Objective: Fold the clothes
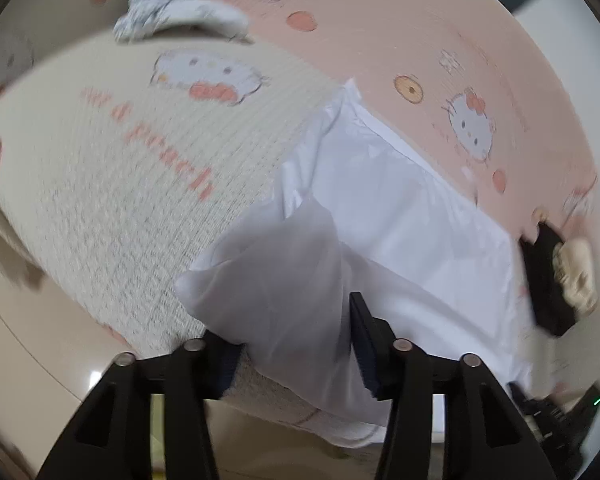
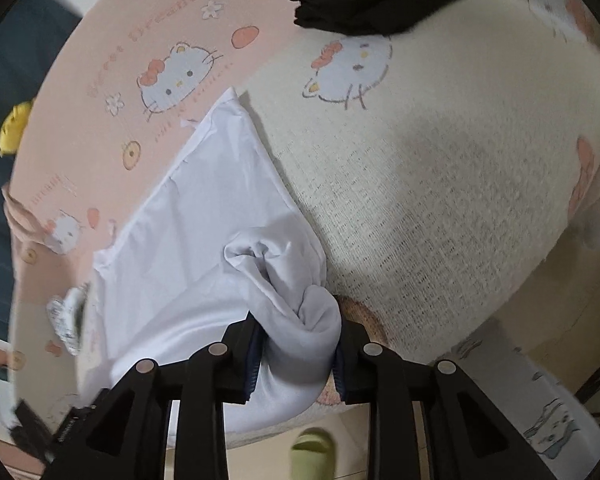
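Item: white garment (image 1: 400,200), lying on my bed's cartoon-cat bedspread (image 1: 440,40), near edge lifted.

Left gripper (image 1: 296,344): parted, fabric loose between the pads, nothing pinched.

Right gripper (image 2: 296,356): a bunched corner fills the gap; whether it is truly clamped I cannot tell.

Risk: either corner slipping free (slack jaws), collapsing the fold unevenly.

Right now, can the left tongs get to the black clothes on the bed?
Probably yes, but not straight away. The left tongs have white cloth between their fingers, and the black clothes lie off to the side past it. Nothing blocks the way; the tongs would just have to leave the cloth first.
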A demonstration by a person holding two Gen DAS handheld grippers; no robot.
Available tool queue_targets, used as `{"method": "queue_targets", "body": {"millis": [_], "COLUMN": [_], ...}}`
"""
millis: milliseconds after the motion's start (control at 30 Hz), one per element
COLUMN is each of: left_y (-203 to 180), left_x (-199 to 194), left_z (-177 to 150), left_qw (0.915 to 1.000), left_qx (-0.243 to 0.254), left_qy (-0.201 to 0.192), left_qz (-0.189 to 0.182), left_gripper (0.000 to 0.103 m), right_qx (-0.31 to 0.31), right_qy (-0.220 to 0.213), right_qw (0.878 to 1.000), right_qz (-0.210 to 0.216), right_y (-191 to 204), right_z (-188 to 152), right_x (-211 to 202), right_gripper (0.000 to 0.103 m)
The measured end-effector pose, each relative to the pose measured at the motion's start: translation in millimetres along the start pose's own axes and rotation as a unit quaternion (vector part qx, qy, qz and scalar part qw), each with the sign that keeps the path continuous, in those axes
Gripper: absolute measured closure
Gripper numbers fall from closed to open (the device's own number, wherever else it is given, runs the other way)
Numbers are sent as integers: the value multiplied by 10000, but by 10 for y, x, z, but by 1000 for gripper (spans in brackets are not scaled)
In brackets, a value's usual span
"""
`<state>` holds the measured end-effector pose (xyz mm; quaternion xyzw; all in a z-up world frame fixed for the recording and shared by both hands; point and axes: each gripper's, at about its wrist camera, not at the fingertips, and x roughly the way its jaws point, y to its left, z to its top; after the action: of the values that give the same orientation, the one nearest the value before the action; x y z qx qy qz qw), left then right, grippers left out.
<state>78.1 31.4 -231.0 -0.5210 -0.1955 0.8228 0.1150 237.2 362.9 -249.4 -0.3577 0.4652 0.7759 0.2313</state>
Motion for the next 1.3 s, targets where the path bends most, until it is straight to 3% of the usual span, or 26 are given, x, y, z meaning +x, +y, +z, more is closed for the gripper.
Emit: {"method": "queue_targets", "body": {"millis": [133, 267, 433, 533, 667, 833, 900, 1000, 1067, 1133, 1167, 1200, 1267, 1300], "left_y": [69, 61, -31, -117, -200, -353, -444, -577, -652, -714, -735, -749, -729, -668], "left_x": [-120, -276, -517, -561, -646, -563, -523, -474, -421, -361, -341, -314, -235, -151], "left_z": [68, 133, 64, 13, -68, -140, -204, -379, -555, -792, -915, -1066, -1345, -1533], "left_qw": [9994, 9993, 9934, 9834, 9727, 9606, 9455, 9086, 8759, 8269, 7978, 7577, 6675, 5906], "left_qx": [-237, 7, 1017, 1696, 2277, 2710, 3151, 4011, 4630, 5365, 5737, 6201, 7035, 7579], "left_qy": [262, 365, -62, -3, 73, -29, -67, -232, -293, -455, -596, -753, -1067, -1312], "left_qz": [-19, 10, 534, 649, 449, 622, 824, 1141, 1323, 1624, 1756, 1888, 2195, 2442], "left_gripper": [38, 37, 37, 37, 37, 37, 37, 37, 37, 37, 37, 37, 37, 37], "right_qx": [-76, -876, -1638, -2314, -3476, -4460, -4979, -5845, -6225, -6553, -6709, -6868, -7189, -7323], "right_qy": [-159, -704, -1442, -1445, -1291, -1274, -1252, -1169, -1167, -1192, -1194, -1183, -1127, -1078], "right_qw": [9997, 9916, 9692, 9552, 9191, 8677, 8365, 7703, 7325, 6974, 6826, 6660, 6280, 6097], "right_qz": [-156, -642, -1144, -1146, -1335, -1789, -1917, -2265, -2495, -2645, -2640, -2659, -2759, -2834], "right_y": [-7, 171, 412, 596, 893, 1132, 1225, 1295, 1309, 1311, 1308, 1294, 1243, 1202], "right_z": [-21, -74, -163, -212, -380, -673, -841, -1111, -1224, -1365, -1433, -1495, -1610, -1652], "right_x": [-208, -553, -958, -1029, -951, -692, -595, -451, -350, -282, -270, -252, -200, -173], "right_gripper": [53, 49, 48, 33, 31, 31, 31, 31, 31, 31, 31, 31, 31, 31]}}
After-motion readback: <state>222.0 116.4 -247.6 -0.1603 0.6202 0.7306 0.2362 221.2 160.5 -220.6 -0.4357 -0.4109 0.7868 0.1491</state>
